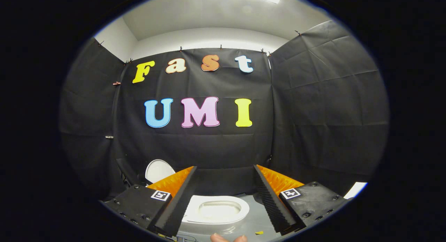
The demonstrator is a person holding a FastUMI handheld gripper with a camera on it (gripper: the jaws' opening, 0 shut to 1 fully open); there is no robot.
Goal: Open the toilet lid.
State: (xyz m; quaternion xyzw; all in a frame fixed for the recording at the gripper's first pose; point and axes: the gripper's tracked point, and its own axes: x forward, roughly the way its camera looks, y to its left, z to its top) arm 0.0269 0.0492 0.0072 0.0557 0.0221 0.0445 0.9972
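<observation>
Spreading wide apart, the two ridged fingers [268,203] of the tool [223,200] are seen released, with nothing gripped between them. Between the fingers and slightly beyond their tips, a small white plastic toilet [216,210] is seen from above, its oval seat ring and pale bowl exposed. A white rounded lid [158,170] is seen standing raised, up and to the left of the left finger, apart from the seat ring; whether it is joined to the toilet cannot be told, as the left finger hides the space between them. The toilet is set on a pale grey floor [254,219], and a small yellow scrap [259,232] lies on that floor near the base of the right finger. Fingertips of a person's hand [228,238] are glimpsed just behind the tool, between the finger bases. Beyond the toilet, black cloth walls [313,113] are hung all round, with a white ceiling [209,15] above.
</observation>
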